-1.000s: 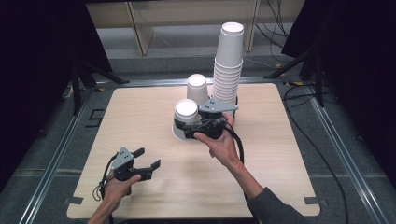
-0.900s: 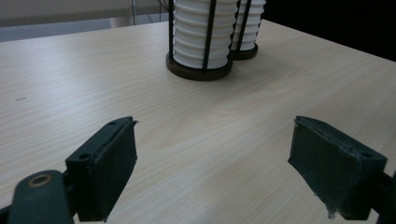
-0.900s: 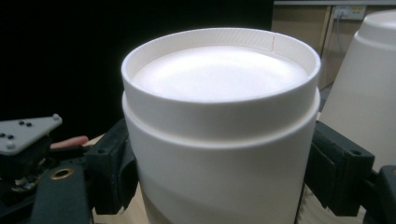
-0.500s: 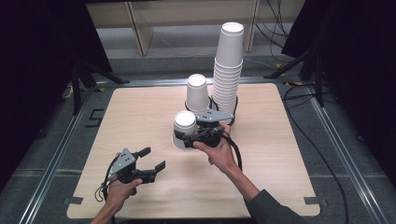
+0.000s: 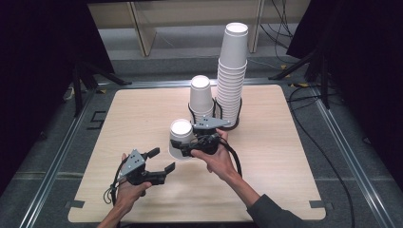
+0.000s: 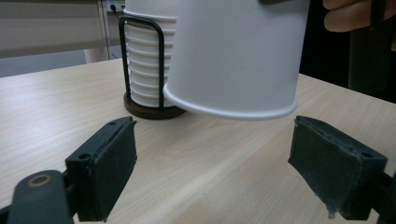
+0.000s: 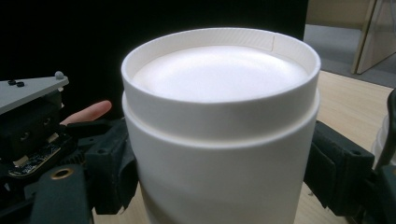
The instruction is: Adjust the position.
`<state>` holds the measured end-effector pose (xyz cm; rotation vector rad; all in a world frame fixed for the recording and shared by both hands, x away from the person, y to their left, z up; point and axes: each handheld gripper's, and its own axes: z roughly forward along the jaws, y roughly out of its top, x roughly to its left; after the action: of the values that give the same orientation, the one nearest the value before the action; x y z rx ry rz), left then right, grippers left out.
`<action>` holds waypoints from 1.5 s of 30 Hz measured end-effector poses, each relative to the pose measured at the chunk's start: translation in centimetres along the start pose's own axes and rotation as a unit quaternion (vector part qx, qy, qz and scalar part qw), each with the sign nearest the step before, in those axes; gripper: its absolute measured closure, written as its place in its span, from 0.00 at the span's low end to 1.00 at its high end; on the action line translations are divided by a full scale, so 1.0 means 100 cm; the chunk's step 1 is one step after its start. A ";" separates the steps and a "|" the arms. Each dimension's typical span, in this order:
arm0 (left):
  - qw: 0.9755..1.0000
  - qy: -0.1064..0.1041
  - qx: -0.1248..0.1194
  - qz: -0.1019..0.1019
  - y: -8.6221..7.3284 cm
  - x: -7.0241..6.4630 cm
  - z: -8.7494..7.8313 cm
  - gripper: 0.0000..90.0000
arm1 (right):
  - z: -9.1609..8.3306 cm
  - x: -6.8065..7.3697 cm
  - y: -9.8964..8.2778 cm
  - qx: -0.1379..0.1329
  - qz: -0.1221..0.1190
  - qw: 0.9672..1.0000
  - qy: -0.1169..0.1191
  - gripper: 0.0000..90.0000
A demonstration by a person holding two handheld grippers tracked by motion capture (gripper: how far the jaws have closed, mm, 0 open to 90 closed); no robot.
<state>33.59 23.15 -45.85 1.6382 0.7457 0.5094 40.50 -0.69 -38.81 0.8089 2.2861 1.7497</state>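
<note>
I see a pale wooden square tabletop (image 5: pixel 285 156) with rounded corners, set in a grey metal frame (image 5: pixel 340 156). At its far side, right of centre, a tall stack of upside-down white paper cups (image 5: pixel 232 71) stands in a black wire holder on a dark round base (image 6: pixel 152 111). Just left of it, touching, is a shorter stack of white cups (image 5: pixel 201 97). Black cables (image 5: pixel 304 137) run across the grey floor at right. Beyond the table I see light wooden furniture legs (image 5: pixel 138 28).
</note>
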 end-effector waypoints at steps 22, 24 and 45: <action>1.000 -0.004 -0.004 0.008 -0.001 -0.008 0.007 0.03 | 0.016 0.015 -0.008 0.002 0.024 0.998 0.064 0.24; 1.000 -0.003 -0.002 0.010 -0.001 -0.008 0.007 0.03 | 0.016 0.016 -0.008 0.002 0.019 0.998 0.061 0.24; 0.999 -0.017 0.003 0.043 -0.002 -0.012 0.004 0.12 | 0.020 0.025 -0.012 0.028 0.016 0.996 0.081 0.20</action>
<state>33.01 22.04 -46.07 1.6859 0.6549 0.5392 38.84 2.06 -40.03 0.7412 2.4481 1.8357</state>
